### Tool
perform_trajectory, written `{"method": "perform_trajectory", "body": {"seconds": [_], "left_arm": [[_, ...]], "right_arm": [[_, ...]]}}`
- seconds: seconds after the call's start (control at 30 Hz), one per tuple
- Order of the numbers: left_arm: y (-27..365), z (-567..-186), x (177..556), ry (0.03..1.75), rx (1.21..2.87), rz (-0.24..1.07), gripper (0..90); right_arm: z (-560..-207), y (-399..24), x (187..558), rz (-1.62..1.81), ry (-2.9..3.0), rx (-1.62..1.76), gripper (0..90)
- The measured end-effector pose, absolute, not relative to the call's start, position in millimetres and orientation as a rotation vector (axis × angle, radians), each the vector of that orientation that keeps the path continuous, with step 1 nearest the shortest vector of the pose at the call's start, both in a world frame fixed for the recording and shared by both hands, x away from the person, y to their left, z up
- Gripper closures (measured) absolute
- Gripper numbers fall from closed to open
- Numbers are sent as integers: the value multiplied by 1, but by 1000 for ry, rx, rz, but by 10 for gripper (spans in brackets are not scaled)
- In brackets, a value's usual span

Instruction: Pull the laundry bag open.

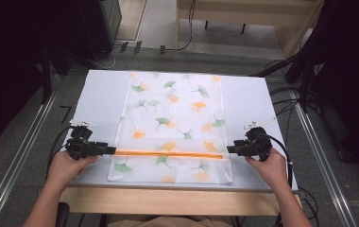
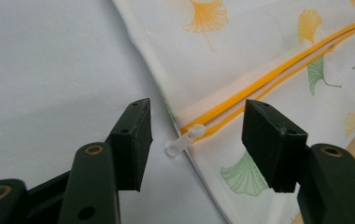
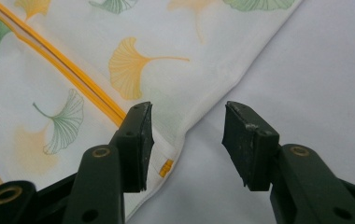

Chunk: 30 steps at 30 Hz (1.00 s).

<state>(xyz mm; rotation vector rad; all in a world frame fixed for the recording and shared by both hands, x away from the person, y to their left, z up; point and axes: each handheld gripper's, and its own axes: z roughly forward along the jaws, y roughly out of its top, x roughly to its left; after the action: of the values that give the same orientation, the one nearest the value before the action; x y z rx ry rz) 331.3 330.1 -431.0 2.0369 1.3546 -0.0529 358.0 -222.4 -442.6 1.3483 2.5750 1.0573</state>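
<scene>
A white fabric pouch [image 1: 173, 127] printed with green and orange ginkgo leaves lies flat on the white table [image 1: 102, 94]. An orange zipper [image 1: 168, 153] runs across it near the front. My left gripper [image 1: 113, 151] sits at the zipper's left end, open. In the left gripper view the white zipper pull [image 2: 185, 139] lies loose on the table between the spread jaws of the left gripper [image 2: 196, 135], untouched. My right gripper [image 1: 229, 149] is open at the zipper's right end. In the right gripper view the pouch's edge [image 3: 175, 140] lies between the apart jaws of the right gripper [image 3: 187, 140].
The table's wooden front edge [image 1: 177, 201] runs just behind my hands. Cables [image 1: 291, 94] trail on the floor at the right, and metal rails [image 1: 21, 151] flank the table. A desk [image 1: 243, 14] stands at the back.
</scene>
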Motion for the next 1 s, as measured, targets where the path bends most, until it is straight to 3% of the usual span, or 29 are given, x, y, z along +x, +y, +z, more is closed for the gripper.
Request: {"method": "perform_trajectory", "body": {"seconds": [1.0], "left_arm": [[352,-423,344,1364,1930,236,348]], "right_arm": [[-438,-271,359,1188,2268,1385,327]]}}
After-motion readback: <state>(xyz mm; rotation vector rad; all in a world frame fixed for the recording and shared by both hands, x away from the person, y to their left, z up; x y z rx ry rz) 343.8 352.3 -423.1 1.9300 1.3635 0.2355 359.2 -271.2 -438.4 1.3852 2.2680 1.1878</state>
